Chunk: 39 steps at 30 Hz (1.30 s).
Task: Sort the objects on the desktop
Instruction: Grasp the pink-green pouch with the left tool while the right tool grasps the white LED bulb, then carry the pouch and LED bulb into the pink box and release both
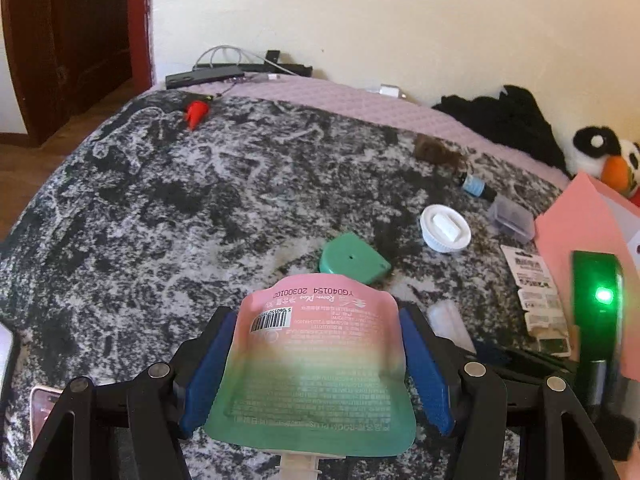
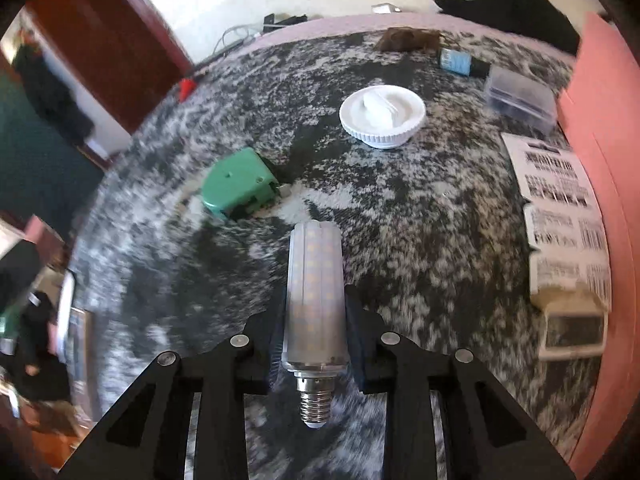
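Surface: a mottled black-and-white blanket [image 1: 200,208] over a lilac cover, set against a cream wall.
Left gripper [image 1: 318,344]: its blue pads are clamped on the two side edges of a pink-to-green spout pouch [image 1: 320,368], which hangs above the blanket with the spout toward the camera and the printed back facing up.
Right gripper [image 2: 314,320]: its jaws stand on either side of an LED corn bulb [image 2: 314,292]; the pads sit against the frosted body, with the screw base toward the camera. No earlier view is given.
Green case [image 2: 238,186]: it lies on the blanket just beyond the bulb's tip and, in the left wrist view, just beyond the pouch.
White round lid [image 2: 382,116]: it lies on the blanket beyond the green case, to its right.
Small blue-labelled bottle [image 2: 456,60]: it lies on its side near the far edge.
Clear plastic box [image 2: 520,96]: it lies to the right of the lid.
Barcode label strip [image 2: 560,184]: it lies flat beside a pink box [image 2: 608,128] at the right edge.
Red object [image 1: 196,112]: it lies far left on the blanket, well apart from the rest.
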### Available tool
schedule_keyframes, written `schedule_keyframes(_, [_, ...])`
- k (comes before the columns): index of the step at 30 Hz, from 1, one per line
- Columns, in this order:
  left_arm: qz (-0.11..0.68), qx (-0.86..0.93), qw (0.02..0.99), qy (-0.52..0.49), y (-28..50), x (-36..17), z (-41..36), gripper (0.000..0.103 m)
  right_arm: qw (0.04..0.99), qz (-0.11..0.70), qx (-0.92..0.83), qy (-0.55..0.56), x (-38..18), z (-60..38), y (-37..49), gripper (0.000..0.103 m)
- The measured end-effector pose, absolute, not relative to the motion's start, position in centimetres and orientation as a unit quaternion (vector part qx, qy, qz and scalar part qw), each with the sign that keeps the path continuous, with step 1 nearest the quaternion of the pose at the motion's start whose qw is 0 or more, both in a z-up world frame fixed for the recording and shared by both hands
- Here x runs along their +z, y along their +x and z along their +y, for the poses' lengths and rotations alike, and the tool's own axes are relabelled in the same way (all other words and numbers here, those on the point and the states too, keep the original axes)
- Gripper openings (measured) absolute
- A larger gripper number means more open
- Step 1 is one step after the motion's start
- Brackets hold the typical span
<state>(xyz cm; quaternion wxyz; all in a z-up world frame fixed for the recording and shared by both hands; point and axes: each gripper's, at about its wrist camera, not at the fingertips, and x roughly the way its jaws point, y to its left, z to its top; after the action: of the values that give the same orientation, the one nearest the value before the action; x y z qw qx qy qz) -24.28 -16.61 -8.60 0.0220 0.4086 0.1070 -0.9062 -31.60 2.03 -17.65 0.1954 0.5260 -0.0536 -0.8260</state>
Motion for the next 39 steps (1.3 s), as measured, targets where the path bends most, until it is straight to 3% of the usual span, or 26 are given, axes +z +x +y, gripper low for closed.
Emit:
schedule_keyframes(11, [0.100, -0.927, -0.026, 0.360, -20.1, -3.1, -11.9, 0.069, 0.226, -0.067, -0.876, 0.420, -6.6, 6.6, -22.8, 0.030])
schedule_keyframes(19, [0.078, -0.933, -0.132, 0.326, -20.5, 2.1, 0.6, 0.070, 0.118, -0.110, -0.951, 0.264, 3.0, 18.7, -17.7, 0.030])
schedule_keyframes(24, [0.071, -0.920, -0.203, 0.328, -23.8, 3.3, 9.7, 0.070, 0.011, -0.150, -0.961, 0.232, 3.7, 27.5, -17.7, 0.030])
schedule_keyframes(29, [0.094, -0.889, -0.245, 0.376, -28.1, 1.7, 15.3, 0.074, -0.033, -0.210, -0.944, 0.252, 1.5, 34.8, -19.7, 0.030])
schedule_keyframes(30, [0.099, -0.884, -0.246, 0.385, -28.9, 1.3, 16.0, 0.081, -0.032, -0.223, -0.937, 0.266, 0.8, 35.8, -20.3, 0.035])
schedule_keyframes(31, [0.104, -0.880, -0.247, 0.392, -29.6, 0.9, 16.6, 0.085, -0.032, -0.235, -0.930, 0.280, 0.1, 36.9, -21.0, 0.057])
schedule_keyframes(33, [0.105, -0.879, -0.246, 0.395, -30.1, 0.5, 17.0, 0.086, -0.051, -0.261, -0.919, 0.290, -1.0, 38.4, -21.4, 0.084])
schedule_keyframes(39, [0.078, -0.893, -0.222, 0.385, -28.9, 0.0, 15.8, 0.087, -0.059, -0.288, -0.917, 0.270, -1.0, 39.9, -20.9, 0.084])
